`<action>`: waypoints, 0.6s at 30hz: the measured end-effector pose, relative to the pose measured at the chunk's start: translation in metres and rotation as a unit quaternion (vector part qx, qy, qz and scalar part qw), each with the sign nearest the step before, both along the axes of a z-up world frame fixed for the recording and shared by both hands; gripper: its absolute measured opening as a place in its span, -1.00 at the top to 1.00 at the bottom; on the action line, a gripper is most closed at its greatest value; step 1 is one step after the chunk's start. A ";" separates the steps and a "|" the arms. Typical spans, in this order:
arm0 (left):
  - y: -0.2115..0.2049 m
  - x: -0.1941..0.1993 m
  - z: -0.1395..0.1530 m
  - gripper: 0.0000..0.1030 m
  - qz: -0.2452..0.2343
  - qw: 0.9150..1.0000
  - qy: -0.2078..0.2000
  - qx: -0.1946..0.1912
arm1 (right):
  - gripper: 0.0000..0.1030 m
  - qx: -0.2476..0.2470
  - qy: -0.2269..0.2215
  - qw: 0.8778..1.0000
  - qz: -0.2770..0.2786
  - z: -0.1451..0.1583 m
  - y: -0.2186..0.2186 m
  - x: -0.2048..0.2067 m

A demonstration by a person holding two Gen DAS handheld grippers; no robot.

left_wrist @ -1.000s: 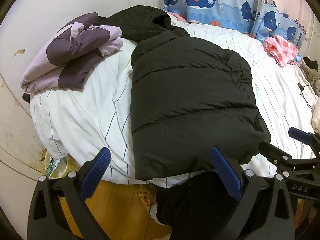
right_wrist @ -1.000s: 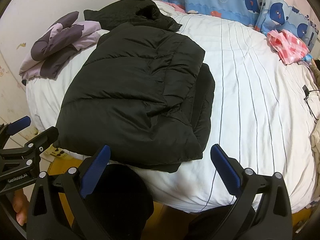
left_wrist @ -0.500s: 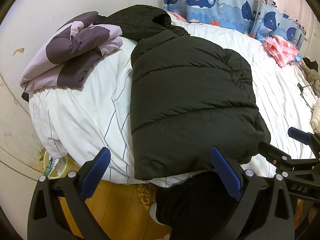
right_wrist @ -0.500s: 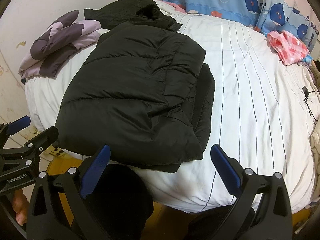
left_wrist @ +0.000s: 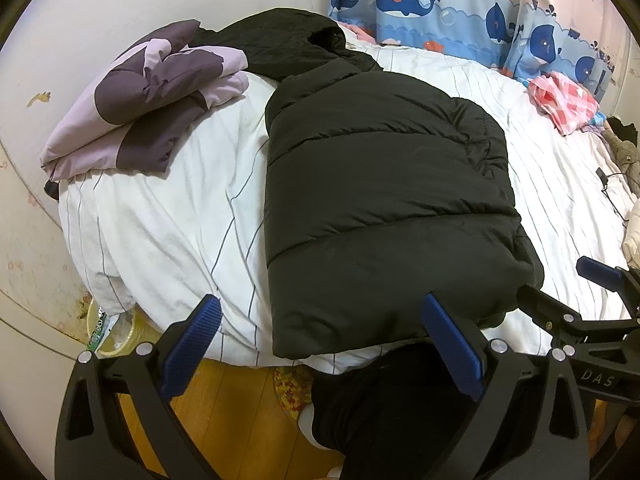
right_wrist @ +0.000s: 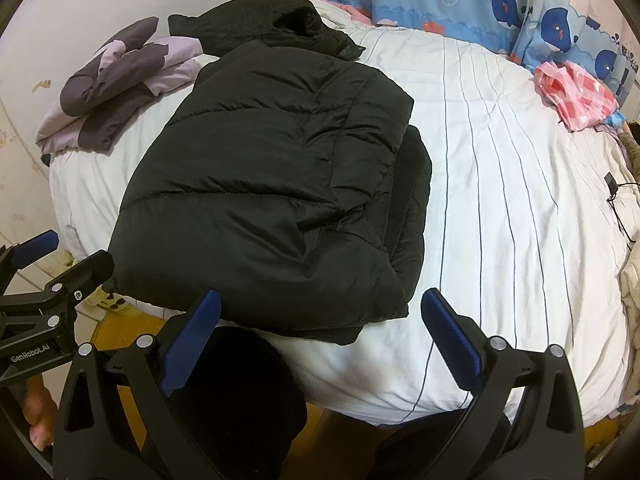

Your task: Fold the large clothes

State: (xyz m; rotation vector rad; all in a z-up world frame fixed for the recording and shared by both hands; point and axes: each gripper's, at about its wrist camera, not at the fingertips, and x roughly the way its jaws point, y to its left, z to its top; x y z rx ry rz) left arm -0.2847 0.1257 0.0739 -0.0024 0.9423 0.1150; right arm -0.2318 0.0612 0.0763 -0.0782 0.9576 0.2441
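Left wrist view: your left gripper (left_wrist: 320, 344) hangs off the near edge of the bed (left_wrist: 160, 220), jaws spread wide, nothing between them. Jacket (left_wrist: 384, 208) lies straight ahead and slightly right of your fingers, hem toward you, collar end away toward the curtain (left_wrist: 460, 8). Its long axis runs away from you, roughly in line with the fingers. Near hem overhangs the bed edge a little, just beyond the right fingertip (left_wrist: 436, 316).

Right wrist view: your right gripper (right_wrist: 320, 340) is also released, wide open, empty. Jacket (right_wrist: 272, 200) here sits ahead and left of centre; layered folded edge shows along its right side, so it looks folded lengthwise already. Near right corner lies between the two fingertips, close in.

Judgement: next fold likely brings hem toward collar, or collar toward hem. Both hands are about level with the hem; each one has a near corner within reach, left for the left corner, right for the right one. Puffy fill will spring back, so pinch through all layers at the corners.

Other items: folded purple garment (left_wrist: 144, 112) at far left, black garment (left_wrist: 288, 48) behind the collar, touching it; pink cloth (left_wrist: 564, 100) far right, well apart
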 end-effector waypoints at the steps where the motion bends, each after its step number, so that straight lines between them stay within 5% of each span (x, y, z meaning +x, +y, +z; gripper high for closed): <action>1: 0.000 0.000 0.000 -0.86 0.000 1.000 0.000 0.000 | -0.88 0.000 0.000 1.000 0.000 0.000 0.000 0.000; 18: 0.002 -0.001 -0.002 -0.86 0.003 1.000 0.004 0.002 | -0.88 -0.001 0.002 1.000 0.001 -0.002 0.000 0.000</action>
